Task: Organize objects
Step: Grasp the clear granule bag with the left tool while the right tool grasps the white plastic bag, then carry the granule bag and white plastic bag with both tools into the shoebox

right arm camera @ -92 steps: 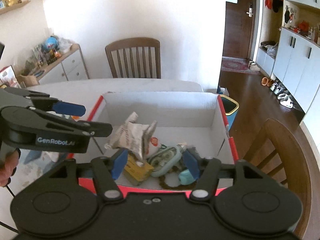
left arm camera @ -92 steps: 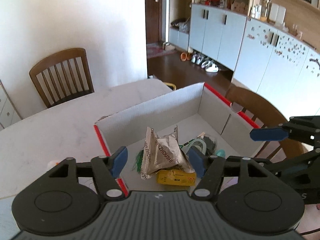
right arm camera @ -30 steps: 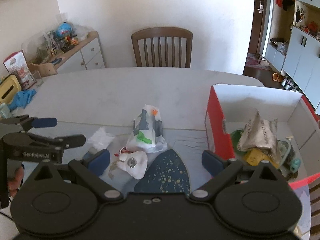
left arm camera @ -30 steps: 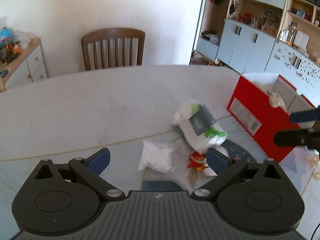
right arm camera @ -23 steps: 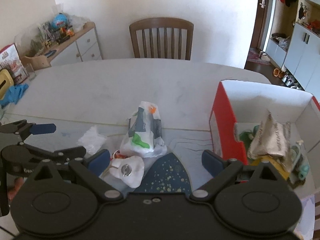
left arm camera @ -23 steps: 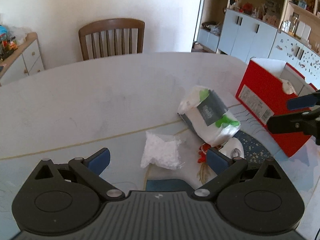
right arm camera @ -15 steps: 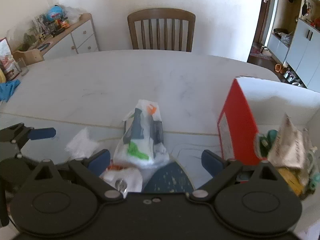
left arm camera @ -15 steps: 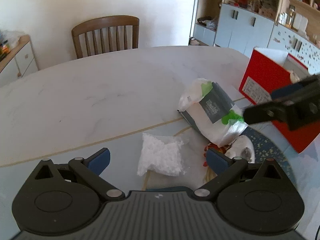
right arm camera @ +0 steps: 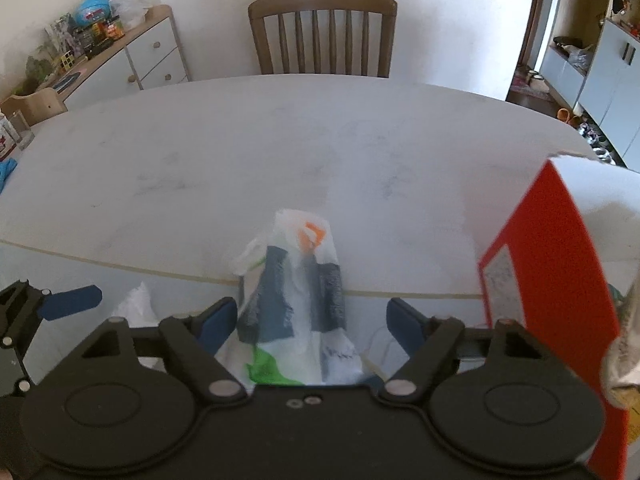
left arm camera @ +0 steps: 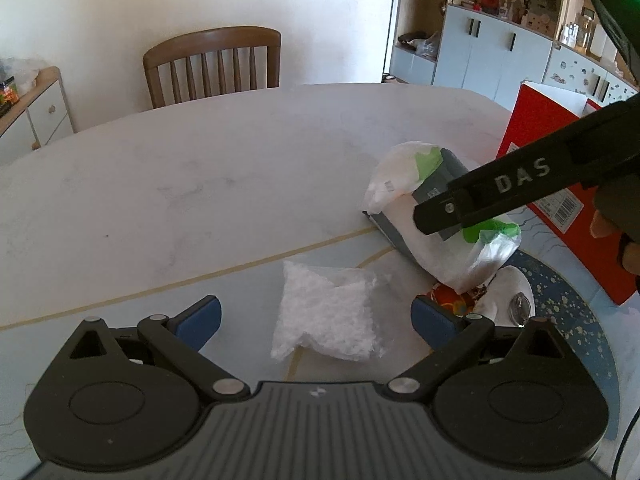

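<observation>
1. Nearest, the left gripper (left arm camera: 316,316) has its jaws spread wide and holds nothing. It has swung away from the box since three seconds ago, and over the last second it has crept closer to the loose things on the table.

2. Just ahead of it, between its fingers, lies the crumpled clear packet (left arm camera: 326,312) on the pale blue mat. It has grown in the left wrist view, so I judge the left gripper is lining up on it for the next pick.

3. To the right of the packet sit a small orange-red item (left arm camera: 448,294) and a white pouch with a metal cap (left arm camera: 514,294), touching the bag beyond them.

4. The right gripper (right arm camera: 310,320), also wide and empty, has dropped low over the white bag with grey and green print (right arm camera: 298,304). The bag now lies between its fingers; a second ago it was well ahead of them. A grasp looks imminent, though no pad touches it yet. In the left wrist view the right gripper's finger crosses in front of this same bag (left arm camera: 432,224).

5. Farther right stands the red box (right arm camera: 552,280), which already holds a crinkled foil packet (right arm camera: 624,364) at the picture's right edge. It seems the destination, so the bag has only a short trip rightward.

6. Farthest, the table (left arm camera: 200,168) runs back bare to a wooden chair (left arm camera: 212,64).
</observation>
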Demonstrator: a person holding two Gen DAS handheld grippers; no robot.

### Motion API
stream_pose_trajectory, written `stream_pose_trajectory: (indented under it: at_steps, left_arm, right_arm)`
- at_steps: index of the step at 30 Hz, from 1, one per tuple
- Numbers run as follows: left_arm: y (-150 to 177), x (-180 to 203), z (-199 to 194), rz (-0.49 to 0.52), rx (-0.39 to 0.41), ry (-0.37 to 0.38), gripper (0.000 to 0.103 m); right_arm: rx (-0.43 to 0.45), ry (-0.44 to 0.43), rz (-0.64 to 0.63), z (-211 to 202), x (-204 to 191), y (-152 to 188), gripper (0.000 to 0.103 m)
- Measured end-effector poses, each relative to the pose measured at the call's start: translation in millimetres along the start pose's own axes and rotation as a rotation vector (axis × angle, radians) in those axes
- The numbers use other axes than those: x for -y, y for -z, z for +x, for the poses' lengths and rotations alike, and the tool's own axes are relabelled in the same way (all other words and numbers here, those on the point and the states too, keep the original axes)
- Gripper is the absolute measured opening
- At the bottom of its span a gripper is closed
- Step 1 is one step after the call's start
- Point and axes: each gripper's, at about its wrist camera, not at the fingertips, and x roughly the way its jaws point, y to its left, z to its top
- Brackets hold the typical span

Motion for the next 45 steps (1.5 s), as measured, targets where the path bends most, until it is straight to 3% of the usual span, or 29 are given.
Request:
stream_pose_trajectory:
  at_steps: [4,7,12,15,26,45]
  left_arm:
    - [1.3,3.8,0.7,0.012,-0.004,0.004,0.089]
    - [1.5,5.3,0.6,0.023,0.004,-0.009,0.081]
    - [-3.5,4.9,0.8,0.041,0.008,-0.009,0.052]
    - [-5.8,5.0,1.1,0.044,0.002,-0.008,0.047]
    - [-9.5,-1.0,-3.1,0.025,-0.023,-0.016,0.041]
    - [-27.1,12.0,-70.4,-0.036,-0.002,0.028,0.040]
  right_arm:
    - [-0.006,-0.002,-0.011,5.7,-2.6,-2.2,0.073]
    - [-0.009,-0.003,-0.015,7.3,-3.8,-3.2,0.063]
    - [-0.014,-0.002,-0.026,10.5,-5.3,-4.1,0.051]
    - [-0.018,-0.008,-0.030,10.8,-7.3,-4.5,0.043]
    - [0.002,0.002,-0.037,-0.4,-9.7,-4.7,0.023]
    - [0.114,-0.062,0.095,-93.9,16.3,4.6,0.022]
